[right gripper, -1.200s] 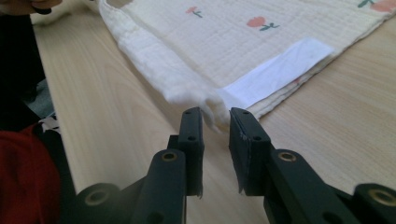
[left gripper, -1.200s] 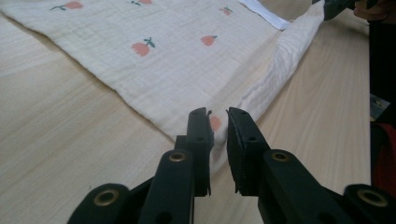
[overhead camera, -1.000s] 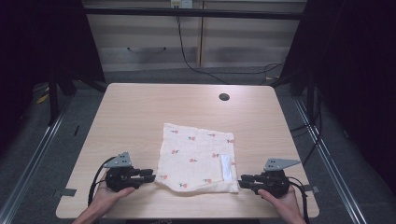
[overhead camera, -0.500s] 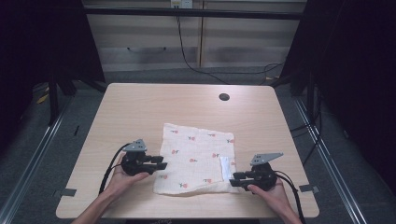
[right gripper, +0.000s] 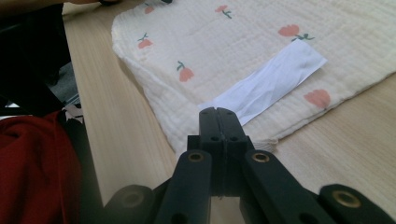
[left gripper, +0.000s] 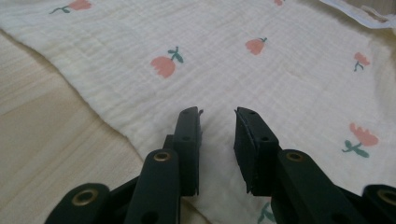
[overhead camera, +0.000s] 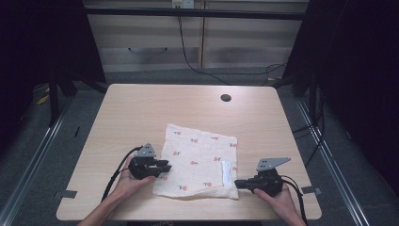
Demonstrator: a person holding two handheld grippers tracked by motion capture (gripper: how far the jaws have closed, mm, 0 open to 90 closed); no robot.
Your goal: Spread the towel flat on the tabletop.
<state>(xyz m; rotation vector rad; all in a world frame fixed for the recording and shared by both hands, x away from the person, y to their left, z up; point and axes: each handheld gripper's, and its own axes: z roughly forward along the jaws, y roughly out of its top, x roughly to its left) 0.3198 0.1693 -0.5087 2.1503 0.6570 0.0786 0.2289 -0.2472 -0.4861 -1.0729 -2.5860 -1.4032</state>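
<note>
While I pinch: my right gripper (right gripper: 218,114) is clamped on the cloth (overhead camera: 197,160) corner.
Left gripper (left gripper: 218,140): part open, holding nothing.
Risk: one-sided pull bunches the cloth.

desk (overhead camera: 141,113): light wood, rounded corners, round cable hole (overhead camera: 226,98) near far edge | floor (overhead camera: 42,141): grey carpet | rear: pale cabinet (overhead camera: 141,52) with a dark handle, black cables (overhead camera: 188,52) hanging down | sides: dark, dim | metal rails (overhead camera: 28,169) flanking the desk
</note>
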